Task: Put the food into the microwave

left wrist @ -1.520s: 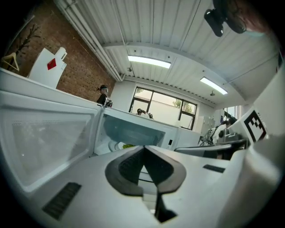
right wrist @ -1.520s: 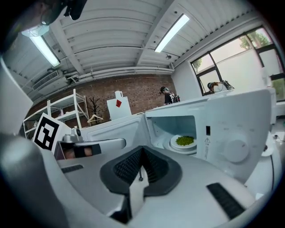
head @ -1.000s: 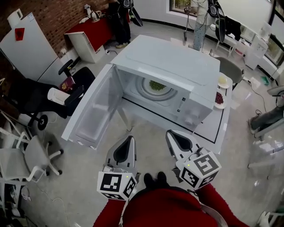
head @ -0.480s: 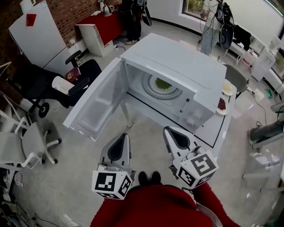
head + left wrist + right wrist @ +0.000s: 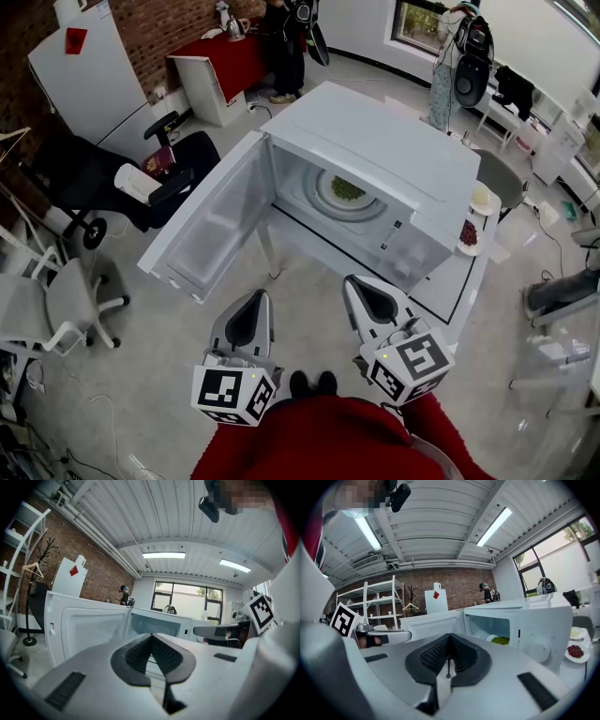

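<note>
A white microwave stands on a white table, its door swung wide to the left. Inside, on the turntable, sits a plate of green food, which the right gripper view also catches as the green food. Two small plates stand right of the microwave, one with red food and one with yellow food. My left gripper and right gripper hang side by side in front of the open microwave, well short of it. Both are shut with nothing between the pads.
Grey office chairs and a black chair stand on the floor at the left, below the open door. A white cabinet and a red table are at the back, with a person beside them.
The head view has shifted, so the microwave sits a little higher and to the right. Both grippers have drifted slightly down and back, and stay shut and empty.
</note>
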`<state>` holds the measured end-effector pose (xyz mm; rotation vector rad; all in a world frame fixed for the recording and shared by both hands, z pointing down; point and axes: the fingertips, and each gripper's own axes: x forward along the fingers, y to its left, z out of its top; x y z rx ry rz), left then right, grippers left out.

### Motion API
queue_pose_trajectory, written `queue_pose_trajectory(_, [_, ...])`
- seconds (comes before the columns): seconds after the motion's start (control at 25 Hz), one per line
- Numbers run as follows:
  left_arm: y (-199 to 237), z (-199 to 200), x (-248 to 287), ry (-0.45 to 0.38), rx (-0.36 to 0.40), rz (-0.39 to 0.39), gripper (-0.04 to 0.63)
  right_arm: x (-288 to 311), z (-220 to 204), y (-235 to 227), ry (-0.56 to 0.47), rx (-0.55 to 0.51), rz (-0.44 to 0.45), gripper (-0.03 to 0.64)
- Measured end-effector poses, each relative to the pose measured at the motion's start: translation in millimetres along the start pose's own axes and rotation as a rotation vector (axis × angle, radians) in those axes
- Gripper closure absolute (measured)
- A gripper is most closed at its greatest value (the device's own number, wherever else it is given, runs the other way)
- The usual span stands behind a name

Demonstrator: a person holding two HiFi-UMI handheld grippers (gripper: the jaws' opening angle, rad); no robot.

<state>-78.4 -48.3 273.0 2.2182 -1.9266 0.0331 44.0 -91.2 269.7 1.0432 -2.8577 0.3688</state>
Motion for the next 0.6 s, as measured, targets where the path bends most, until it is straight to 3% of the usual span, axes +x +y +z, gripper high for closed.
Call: queue_pose_trajectory(0.6, [1.1, -1.7, 7.1, 0.006, -0.029, -0.022, 0.586, 2.2, -0.7, -0.6, 0.002, -0.032, -0.010, 0.603])
